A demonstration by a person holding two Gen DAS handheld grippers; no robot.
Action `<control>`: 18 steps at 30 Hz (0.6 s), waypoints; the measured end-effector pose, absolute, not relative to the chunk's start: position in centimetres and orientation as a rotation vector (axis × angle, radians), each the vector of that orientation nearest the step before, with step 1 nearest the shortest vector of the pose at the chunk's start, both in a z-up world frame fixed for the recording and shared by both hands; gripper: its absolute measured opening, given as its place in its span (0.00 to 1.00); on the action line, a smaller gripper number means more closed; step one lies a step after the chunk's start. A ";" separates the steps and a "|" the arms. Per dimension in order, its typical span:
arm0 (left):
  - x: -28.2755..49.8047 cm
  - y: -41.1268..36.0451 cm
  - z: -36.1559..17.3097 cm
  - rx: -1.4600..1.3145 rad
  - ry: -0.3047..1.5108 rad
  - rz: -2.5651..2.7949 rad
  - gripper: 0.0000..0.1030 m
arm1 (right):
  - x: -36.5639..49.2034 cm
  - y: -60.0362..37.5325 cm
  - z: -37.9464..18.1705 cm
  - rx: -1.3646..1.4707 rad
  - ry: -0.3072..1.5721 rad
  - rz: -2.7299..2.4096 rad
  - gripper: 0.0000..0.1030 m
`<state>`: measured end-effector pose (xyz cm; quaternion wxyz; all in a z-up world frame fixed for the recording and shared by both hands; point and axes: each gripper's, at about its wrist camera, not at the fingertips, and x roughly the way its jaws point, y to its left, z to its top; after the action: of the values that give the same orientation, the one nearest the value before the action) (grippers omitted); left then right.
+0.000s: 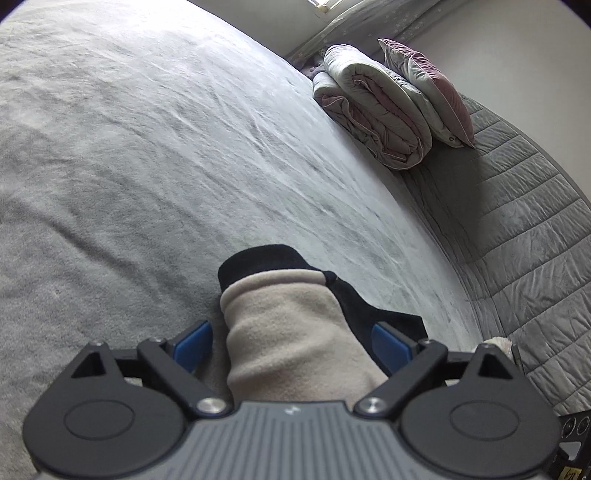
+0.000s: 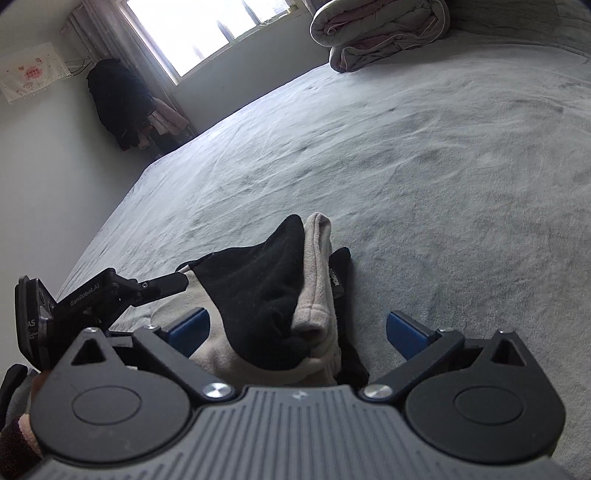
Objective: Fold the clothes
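Note:
A garment of beige fleece and black fabric [image 1: 288, 302] lies bunched on the grey bed sheet [image 1: 147, 147]. My left gripper [image 1: 291, 343] is open, its blue pads [image 1: 192, 347] wide apart on either side of the beige fold. In the right wrist view the same garment [image 2: 258, 288] sits as a black flap beside a beige edge. My right gripper [image 2: 295, 325] is open around it, with its pads [image 2: 406, 332] clear of the cloth. The left gripper's black finger [image 2: 162, 286] reaches in from the left onto the garment's edge.
A rolled grey and pink quilt [image 1: 373, 107] and a pillow [image 1: 432, 92] lie at the head of the bed by a quilted grey headboard [image 1: 524, 240]. Beyond the bed's far edge are a window [image 2: 207, 29] and dark clothes on a rack [image 2: 118, 99]. A sleeve [image 2: 18, 435] shows bottom left.

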<state>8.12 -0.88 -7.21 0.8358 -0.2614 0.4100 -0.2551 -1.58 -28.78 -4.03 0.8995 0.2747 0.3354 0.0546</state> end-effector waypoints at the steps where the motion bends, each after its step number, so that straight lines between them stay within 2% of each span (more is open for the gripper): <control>1: 8.2 -0.9 -7.2 -0.549 0.869 -0.541 0.91 | -1.3 -28.9 -4.4 0.595 0.699 0.112 1.00; 9: 9.1 0.1 -7.5 -0.638 0.891 -0.549 0.91 | 0.5 -30.8 -5.7 0.808 0.737 0.099 1.00; 11: 9.2 0.1 -7.5 -0.662 0.892 -0.546 0.91 | 0.7 -31.5 -5.9 0.873 0.742 0.092 0.95; 13: 9.2 0.1 -7.5 -0.676 0.901 -0.547 0.88 | 0.9 -32.1 -6.1 0.938 0.746 0.086 0.84; 18: 9.3 1.1 -7.6 -0.720 0.955 -0.551 0.79 | 1.0 -33.6 -6.5 1.083 0.768 0.067 0.75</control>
<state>9.35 1.06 -7.60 0.7909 -0.3347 0.4439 -0.2559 1.04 -33.56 -6.54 0.7871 0.5025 0.3563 0.0311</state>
